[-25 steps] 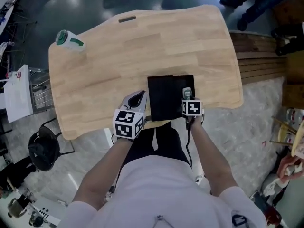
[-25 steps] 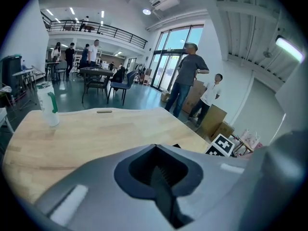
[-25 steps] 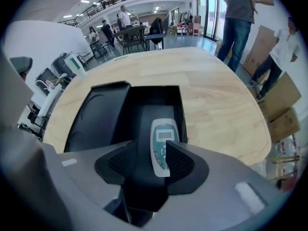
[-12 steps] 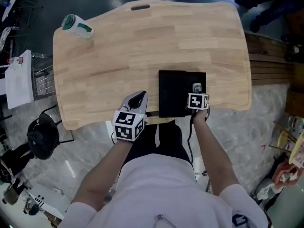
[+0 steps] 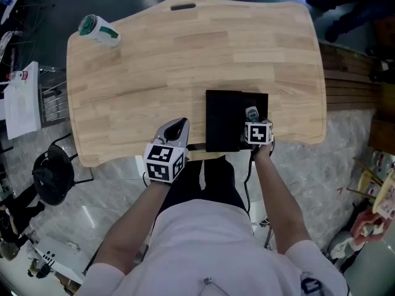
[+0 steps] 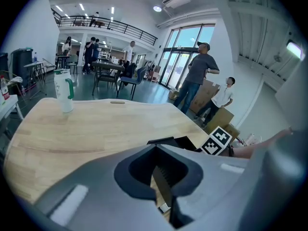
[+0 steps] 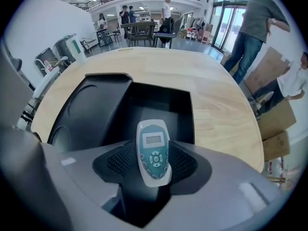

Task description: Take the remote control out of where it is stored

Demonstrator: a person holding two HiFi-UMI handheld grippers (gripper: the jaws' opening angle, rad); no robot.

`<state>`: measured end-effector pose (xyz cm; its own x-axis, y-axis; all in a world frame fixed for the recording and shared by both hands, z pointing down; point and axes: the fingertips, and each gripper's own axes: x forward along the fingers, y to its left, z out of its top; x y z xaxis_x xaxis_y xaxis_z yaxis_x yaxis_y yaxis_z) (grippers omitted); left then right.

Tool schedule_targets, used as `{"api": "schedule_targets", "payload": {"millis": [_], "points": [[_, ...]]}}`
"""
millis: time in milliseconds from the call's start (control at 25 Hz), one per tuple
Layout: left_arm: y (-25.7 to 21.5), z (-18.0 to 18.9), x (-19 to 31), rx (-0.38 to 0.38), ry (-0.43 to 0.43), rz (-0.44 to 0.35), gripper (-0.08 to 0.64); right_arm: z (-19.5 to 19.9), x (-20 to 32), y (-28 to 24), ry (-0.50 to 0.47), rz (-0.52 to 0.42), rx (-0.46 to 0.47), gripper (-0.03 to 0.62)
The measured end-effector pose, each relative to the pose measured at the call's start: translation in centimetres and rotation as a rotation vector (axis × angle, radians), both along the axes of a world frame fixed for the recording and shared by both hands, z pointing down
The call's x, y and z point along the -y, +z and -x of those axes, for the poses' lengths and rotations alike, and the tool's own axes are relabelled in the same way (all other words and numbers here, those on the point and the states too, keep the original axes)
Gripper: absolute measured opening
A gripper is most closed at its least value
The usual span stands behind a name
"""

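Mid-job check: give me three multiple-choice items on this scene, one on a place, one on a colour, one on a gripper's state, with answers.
1. Where does the cup stand?
A. on the floor
B. at the table's far left corner
C. on a chair
2. What colour is the remote control's button face?
A. red
B. yellow
C. teal
3. What is the right gripper doing?
A. open, empty
B. shut on the remote control
C. shut on the cup

1 B: the head view shows it there.
2 C: teal inside a white rim.
3 B: its fingers press the remote's sides, over the black case.
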<state>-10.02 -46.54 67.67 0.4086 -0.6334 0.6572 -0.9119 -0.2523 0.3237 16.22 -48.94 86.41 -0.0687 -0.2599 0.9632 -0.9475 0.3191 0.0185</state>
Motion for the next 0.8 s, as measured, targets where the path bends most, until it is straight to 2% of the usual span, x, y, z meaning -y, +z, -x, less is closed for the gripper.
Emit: {"api": "schedule_targets", "payload": {"millis": [160,360,560,800], "points": [[0.3,0.0,-0.1,0.001,-0.004,0.007,0.002,-0.1,0.6,1.0,-0.037,0.035,0.010,0.285],[0.4,-0.1,-0.2,0.002,-0.012,0.011,0.002,0.5,0.7,1.9,-0.107,0.085,-0.019,0.291],[0.6,-0.2,-0.4,0.000,-0.020,0.014,0.002,1.2,0.0,2.7,-0.141,0.174,-0.012,0.303],[0.6,-0.3,-0.6,-0.002,-0.028,0.015,0.002,1.1,0.2,2.7,-0.146,0.180,-0.007,0.302]]}}
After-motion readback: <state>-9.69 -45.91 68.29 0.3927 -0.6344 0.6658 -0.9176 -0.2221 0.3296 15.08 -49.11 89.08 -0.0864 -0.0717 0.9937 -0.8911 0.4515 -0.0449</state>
